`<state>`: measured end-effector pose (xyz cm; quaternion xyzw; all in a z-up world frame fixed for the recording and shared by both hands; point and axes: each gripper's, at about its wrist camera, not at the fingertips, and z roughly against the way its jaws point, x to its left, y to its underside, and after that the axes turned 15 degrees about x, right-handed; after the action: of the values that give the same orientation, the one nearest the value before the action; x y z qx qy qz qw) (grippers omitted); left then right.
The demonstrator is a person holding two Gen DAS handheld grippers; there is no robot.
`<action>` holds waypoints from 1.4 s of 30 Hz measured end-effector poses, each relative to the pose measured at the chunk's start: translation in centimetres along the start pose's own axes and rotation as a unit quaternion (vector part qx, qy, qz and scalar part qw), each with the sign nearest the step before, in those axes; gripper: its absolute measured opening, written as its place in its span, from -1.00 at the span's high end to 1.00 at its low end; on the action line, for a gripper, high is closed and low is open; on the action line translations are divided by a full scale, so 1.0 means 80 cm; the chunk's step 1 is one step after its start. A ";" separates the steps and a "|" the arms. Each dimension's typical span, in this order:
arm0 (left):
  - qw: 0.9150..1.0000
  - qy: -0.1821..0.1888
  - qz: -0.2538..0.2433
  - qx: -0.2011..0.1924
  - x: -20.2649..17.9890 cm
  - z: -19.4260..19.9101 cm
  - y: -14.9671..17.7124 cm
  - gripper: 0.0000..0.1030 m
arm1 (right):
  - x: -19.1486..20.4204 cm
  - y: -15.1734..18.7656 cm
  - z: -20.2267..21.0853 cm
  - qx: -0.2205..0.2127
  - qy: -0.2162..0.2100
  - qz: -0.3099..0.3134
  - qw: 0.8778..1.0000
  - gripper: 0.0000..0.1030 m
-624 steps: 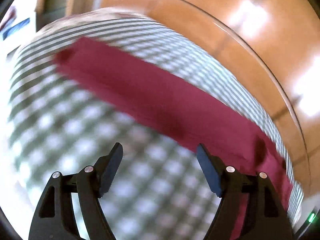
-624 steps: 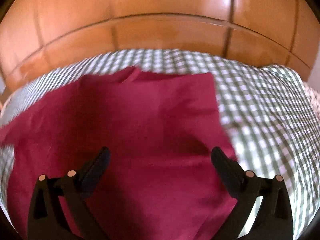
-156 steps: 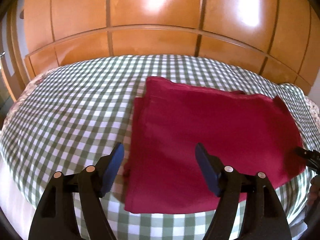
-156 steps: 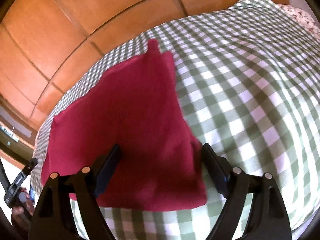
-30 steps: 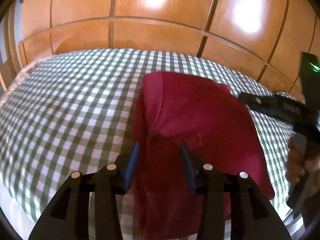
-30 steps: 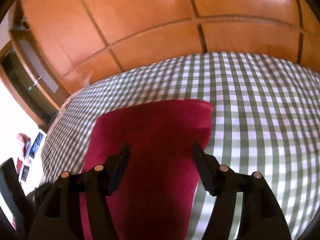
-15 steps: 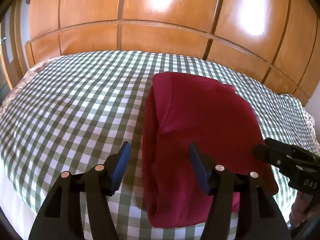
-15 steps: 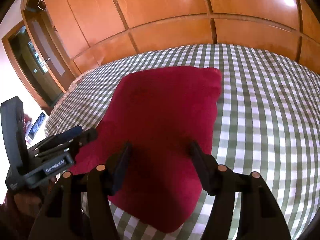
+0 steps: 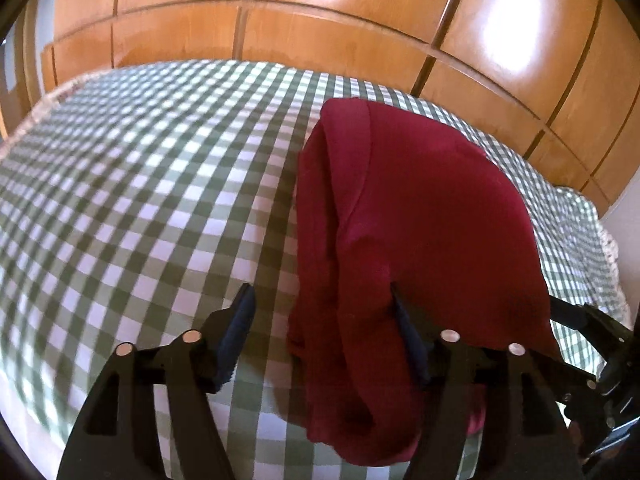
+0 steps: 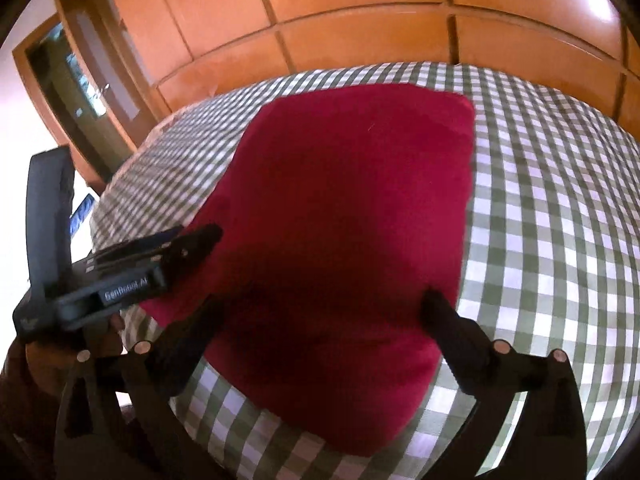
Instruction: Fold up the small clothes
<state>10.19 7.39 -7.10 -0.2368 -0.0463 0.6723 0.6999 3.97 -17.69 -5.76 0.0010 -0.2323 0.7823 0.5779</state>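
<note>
Open grippers (image 10: pixel 320 308) over folded red garment (image 10: pixel 340 208)

My left gripper (image 9: pixel 320 320) hides the red garment's (image 9: pixel 420 220) near edge. My right gripper's (image 10: pixel 320 312) fingers (image 10: pixel 444 312) are blurred.

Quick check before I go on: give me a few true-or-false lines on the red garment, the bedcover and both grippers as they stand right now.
1. The red garment lies folded on a green-and-white checked cover. True.
2. The right gripper is clamped shut on the garment. False: its jaws have just been opening and stand wide over the cloth.
3. The left gripper is open. True; its jaws have just been opening, the garment's edge between them.
4. A blue towel lies beside the garment. False: only the red garment is on the cover.
5. Wooden panels stand behind the bed. True.
</note>
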 end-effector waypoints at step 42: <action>0.951 0.168 -0.246 0.082 -0.344 -0.067 -0.066 0.05 | -0.317 0.086 0.185 -0.159 -0.012 -0.276 0.948 0.13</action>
<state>14.58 -20.44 -2.79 -0.2693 0.0705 0.4310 0.8583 2.20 -47.54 -1.94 -0.0171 -0.3511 0.5448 0.7613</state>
